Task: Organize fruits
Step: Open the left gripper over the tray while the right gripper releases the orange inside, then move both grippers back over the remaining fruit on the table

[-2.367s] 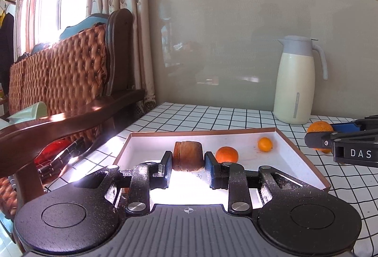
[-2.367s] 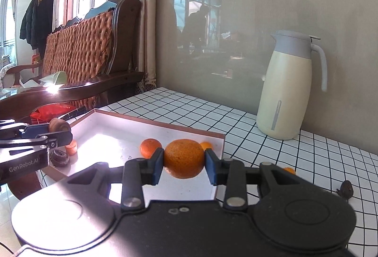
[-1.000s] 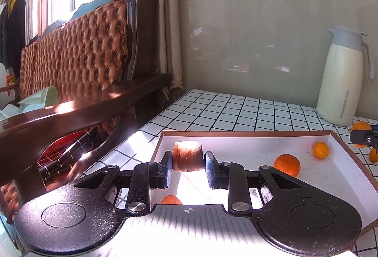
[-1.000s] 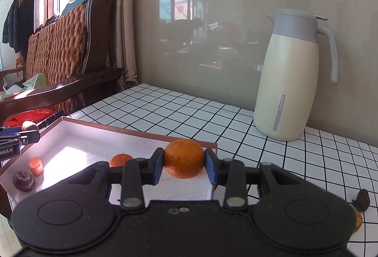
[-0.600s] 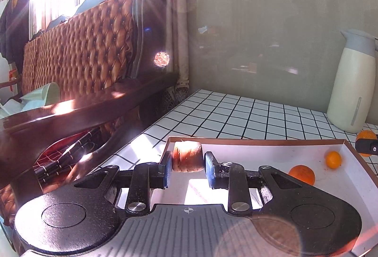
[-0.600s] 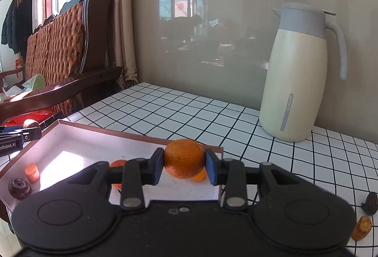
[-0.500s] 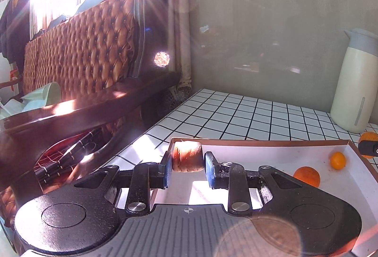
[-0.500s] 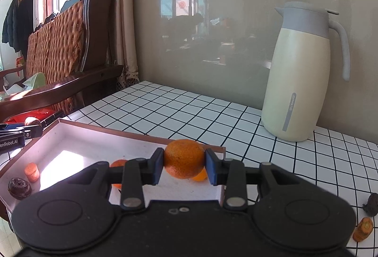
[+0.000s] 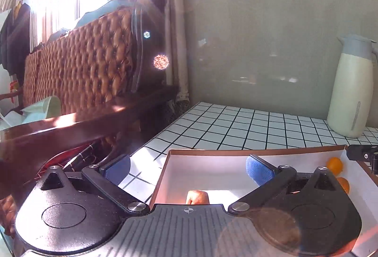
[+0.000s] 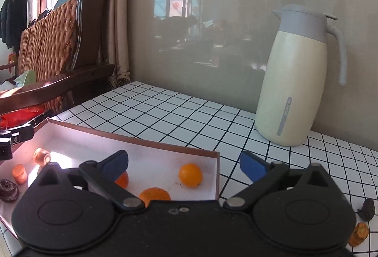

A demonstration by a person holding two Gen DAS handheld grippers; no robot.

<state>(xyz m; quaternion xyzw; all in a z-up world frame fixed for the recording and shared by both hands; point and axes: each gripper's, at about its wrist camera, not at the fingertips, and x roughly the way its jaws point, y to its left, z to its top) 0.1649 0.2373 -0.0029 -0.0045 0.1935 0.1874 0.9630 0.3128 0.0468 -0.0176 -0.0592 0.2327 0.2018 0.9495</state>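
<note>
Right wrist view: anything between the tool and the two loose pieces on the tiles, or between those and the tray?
Nothing visible. The right tool, jaws just opened and gripping nothing, has bare tiles across to the dark piece and the orange piece. Back to the tray, only its rim wall stands between.

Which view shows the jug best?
The right wrist view: the jug stands whole there, with lid, handle and base on the table. The left wrist view shows it small at the right edge, handle cut off.
</note>
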